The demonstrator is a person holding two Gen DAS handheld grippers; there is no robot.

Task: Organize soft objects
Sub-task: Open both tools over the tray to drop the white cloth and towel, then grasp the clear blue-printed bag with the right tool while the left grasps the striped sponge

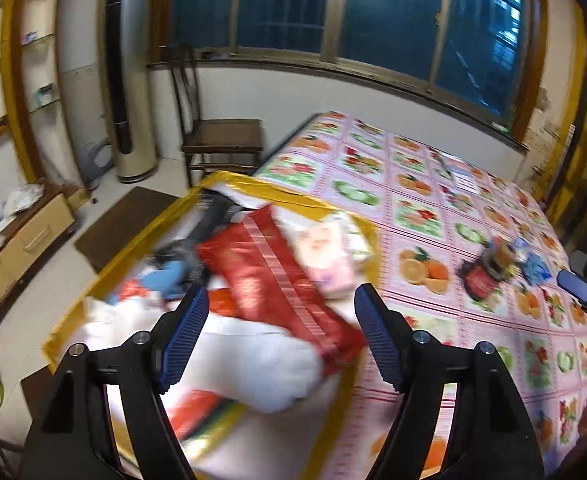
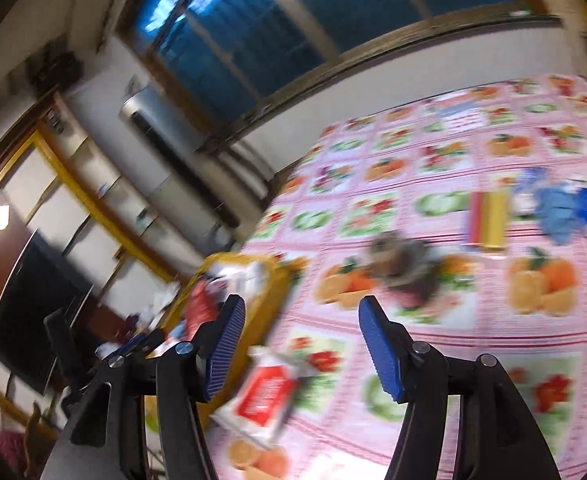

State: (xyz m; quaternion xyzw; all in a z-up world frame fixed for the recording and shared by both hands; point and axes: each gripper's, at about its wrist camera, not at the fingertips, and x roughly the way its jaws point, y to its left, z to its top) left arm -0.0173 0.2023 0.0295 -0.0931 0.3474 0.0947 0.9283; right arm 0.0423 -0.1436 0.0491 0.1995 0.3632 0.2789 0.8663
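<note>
My left gripper (image 1: 281, 332) is open above a gold-edged box (image 1: 293, 196) on the bed, with nothing between its fingers. Inside lie a red packet (image 1: 269, 268), a white soft bundle (image 1: 269, 368), a pink-and-white pack (image 1: 329, 252) and something blue (image 1: 169, 280). My right gripper (image 2: 301, 344) is also open and holds nothing. A red-and-white packet (image 2: 261, 396) lies on the sheet just under it. Further off are a dark blurred object (image 2: 405, 268), a red-and-yellow pack (image 2: 489, 220) and blue items (image 2: 565, 208). The same box (image 2: 277, 280) shows at the left.
The bed has a pink fruit-print sheet (image 1: 421, 208). A dark bottle (image 1: 489, 272) and blue wrappers (image 1: 533, 268) lie on it at the right. A wooden chair (image 1: 221, 136), a tall air conditioner (image 1: 121, 76) and a drawer cabinet (image 1: 25, 240) stand beyond the bed. The view is motion-blurred.
</note>
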